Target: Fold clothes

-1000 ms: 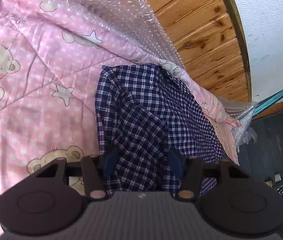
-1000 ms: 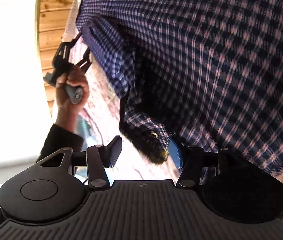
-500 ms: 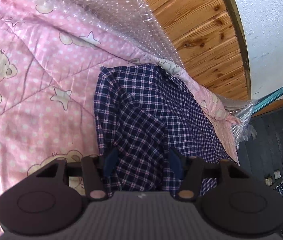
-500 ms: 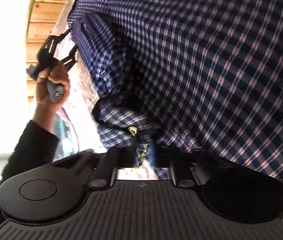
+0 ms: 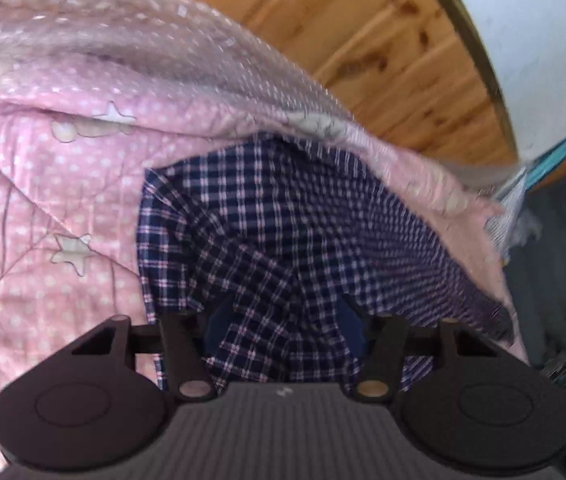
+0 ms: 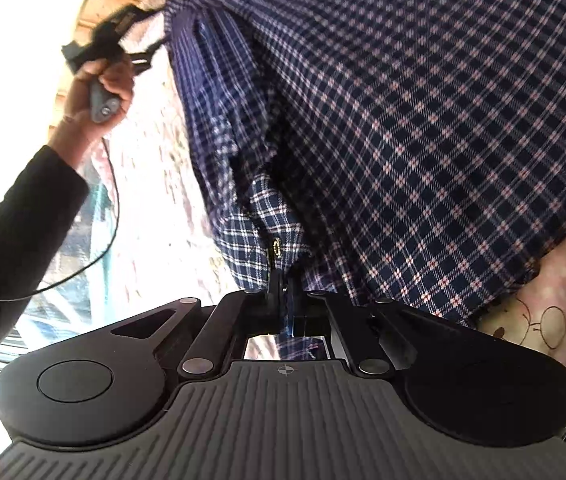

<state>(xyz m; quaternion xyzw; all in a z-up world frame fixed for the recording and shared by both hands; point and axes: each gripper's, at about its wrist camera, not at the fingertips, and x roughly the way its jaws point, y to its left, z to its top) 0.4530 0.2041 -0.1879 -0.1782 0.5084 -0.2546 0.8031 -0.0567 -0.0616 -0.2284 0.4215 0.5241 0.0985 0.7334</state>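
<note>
The blue checked shirt [image 5: 283, 240] lies on a pink blanket [image 5: 43, 208] with little bears and stars. The right gripper [image 6: 285, 292] is squeezed tight on the shirt's cuff (the part with a small gold button). The left gripper [image 5: 283, 328] has just been closing; a bunch of shirt sits between its blue pads [image 5: 219, 328], which touch the cloth.
</note>
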